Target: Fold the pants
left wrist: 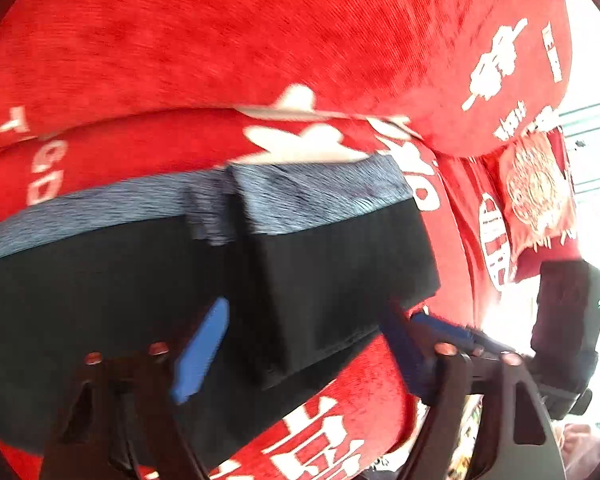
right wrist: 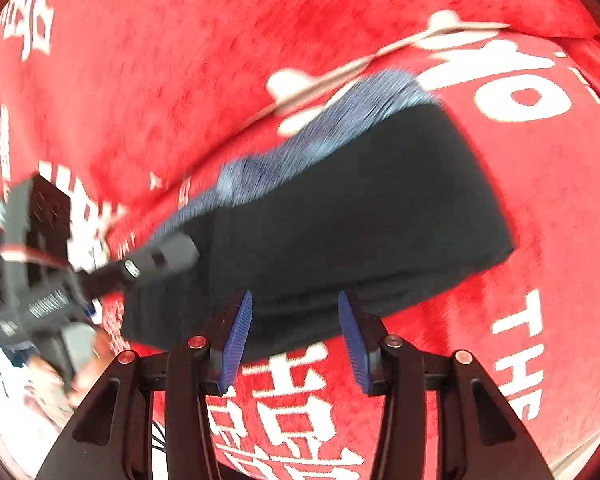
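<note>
Left gripper (left wrist: 300, 344) jaws wide apart — right gripper (right wrist: 296, 340) jaws parted.

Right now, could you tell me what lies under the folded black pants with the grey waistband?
The folded black pants with the grey waistband rest on a red fabric cloth with white lettering, which shows all around them. Whatever the pants cover directly cannot be seen.

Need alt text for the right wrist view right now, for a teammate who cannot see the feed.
Folded black pants with a grey-blue waistband lie on a red cloth printed with white lettering. The right gripper is open, its blue fingers at the near edge of the pants. The left gripper reaches in from the left; the image is motion-blurred.
</note>
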`<state>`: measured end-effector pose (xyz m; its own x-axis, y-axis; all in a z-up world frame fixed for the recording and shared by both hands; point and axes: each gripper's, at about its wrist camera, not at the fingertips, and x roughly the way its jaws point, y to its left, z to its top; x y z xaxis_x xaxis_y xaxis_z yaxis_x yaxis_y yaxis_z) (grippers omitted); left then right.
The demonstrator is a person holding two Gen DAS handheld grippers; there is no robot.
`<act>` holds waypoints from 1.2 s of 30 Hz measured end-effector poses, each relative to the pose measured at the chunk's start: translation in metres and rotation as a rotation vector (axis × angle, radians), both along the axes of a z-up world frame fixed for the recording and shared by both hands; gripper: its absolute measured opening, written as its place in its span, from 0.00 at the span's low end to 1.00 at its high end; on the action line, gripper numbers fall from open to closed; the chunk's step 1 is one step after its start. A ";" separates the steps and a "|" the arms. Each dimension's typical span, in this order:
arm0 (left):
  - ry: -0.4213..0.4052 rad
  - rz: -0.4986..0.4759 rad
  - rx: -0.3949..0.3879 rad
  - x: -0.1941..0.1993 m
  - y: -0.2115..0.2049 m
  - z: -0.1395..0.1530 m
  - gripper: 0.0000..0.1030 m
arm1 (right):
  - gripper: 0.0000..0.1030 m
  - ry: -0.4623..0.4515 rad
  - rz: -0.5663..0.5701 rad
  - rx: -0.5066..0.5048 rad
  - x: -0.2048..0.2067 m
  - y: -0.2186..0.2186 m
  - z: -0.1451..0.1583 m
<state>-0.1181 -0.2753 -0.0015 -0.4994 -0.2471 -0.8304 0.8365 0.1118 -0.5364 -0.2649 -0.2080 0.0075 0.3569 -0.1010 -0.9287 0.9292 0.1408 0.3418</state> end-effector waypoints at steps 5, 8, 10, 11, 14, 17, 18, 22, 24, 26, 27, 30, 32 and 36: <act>0.043 -0.046 0.029 -0.021 -0.010 -0.011 0.63 | 0.47 -0.005 -0.008 -0.011 -0.016 -0.008 0.012; 0.059 -0.049 0.053 -0.024 -0.011 -0.016 0.63 | 0.47 -0.015 -0.015 -0.004 -0.018 -0.011 0.014; 0.071 -0.045 0.065 -0.027 -0.014 -0.020 0.37 | 0.47 -0.019 -0.022 0.003 -0.021 -0.005 0.015; 0.068 -0.049 0.074 -0.029 -0.016 -0.021 0.12 | 0.47 -0.017 -0.021 0.004 -0.012 -0.011 0.011; 0.002 -0.038 0.083 -0.027 -0.011 -0.018 0.05 | 0.47 -0.010 -0.017 -0.008 -0.018 -0.015 0.015; -0.037 -0.037 0.055 -0.019 0.005 -0.011 0.05 | 0.47 0.000 0.012 -0.026 -0.019 -0.020 0.027; -0.050 -0.032 0.060 -0.016 0.011 -0.013 0.05 | 0.47 -0.002 0.019 -0.030 -0.021 -0.022 0.030; -0.044 -0.012 0.096 -0.014 0.017 -0.026 0.05 | 0.47 0.008 0.055 -0.055 -0.019 -0.044 0.039; -0.044 0.003 0.091 -0.014 0.015 -0.027 0.05 | 0.45 0.013 0.062 -0.060 -0.015 -0.062 0.035; -0.043 0.008 0.089 -0.014 0.015 -0.028 0.05 | 0.23 0.023 0.063 -0.068 -0.011 -0.084 0.026; -0.038 0.013 0.086 -0.013 0.016 -0.029 0.05 | 0.23 0.036 0.056 -0.063 -0.009 -0.096 0.019; -0.033 0.028 0.082 -0.011 0.017 -0.028 0.05 | 0.21 0.052 0.015 -0.032 -0.005 -0.127 -0.012; -0.040 0.065 0.080 -0.007 0.018 -0.024 0.05 | 0.21 0.082 0.004 0.020 -0.001 -0.139 -0.043; -0.085 0.104 0.081 -0.001 0.022 -0.014 0.17 | 0.21 0.090 0.023 -0.001 0.014 -0.130 -0.047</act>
<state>-0.1190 -0.2534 -0.0153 -0.4018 -0.2244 -0.8878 0.8600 0.2405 -0.4501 -0.2508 -0.3377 -0.0396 0.2747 -0.0949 -0.9568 0.9524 0.1634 0.2572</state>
